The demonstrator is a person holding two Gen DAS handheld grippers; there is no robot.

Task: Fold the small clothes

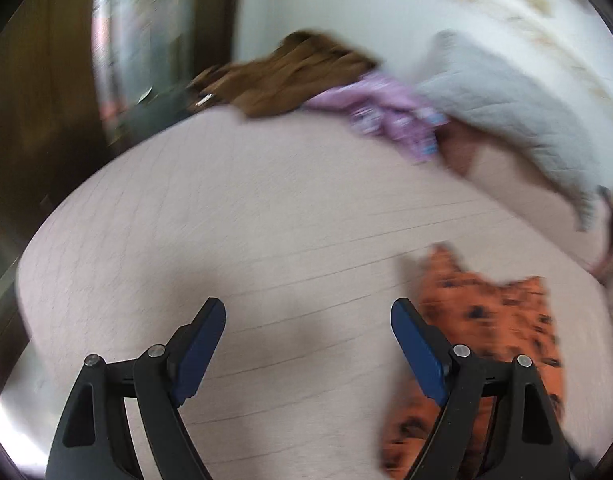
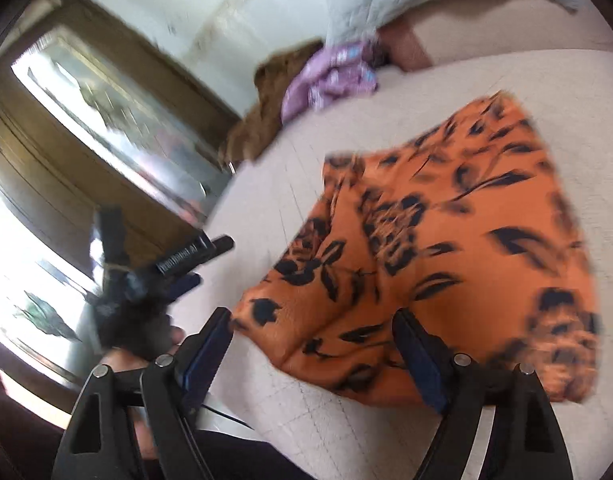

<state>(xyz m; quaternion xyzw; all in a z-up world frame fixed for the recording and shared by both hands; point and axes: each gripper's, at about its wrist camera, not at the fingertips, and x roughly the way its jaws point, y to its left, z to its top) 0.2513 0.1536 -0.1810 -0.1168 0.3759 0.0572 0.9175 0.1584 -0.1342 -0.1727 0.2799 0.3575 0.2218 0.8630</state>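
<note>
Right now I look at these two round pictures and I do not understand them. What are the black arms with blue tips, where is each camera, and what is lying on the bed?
No robot is here. A person holds a two-finger claw in each hand, and a fisheye camera on each claw looks forward along its fingers, which makes the pictures round. One picture comes from the left claw, the other from the right claw. Both are open and hold nothing. On the pale bed lies an orange cloth with dark flowers. Farther back are a purple garment, a brown cloth and a grey pillow. The right picture also shows the left claw from the side.
</note>
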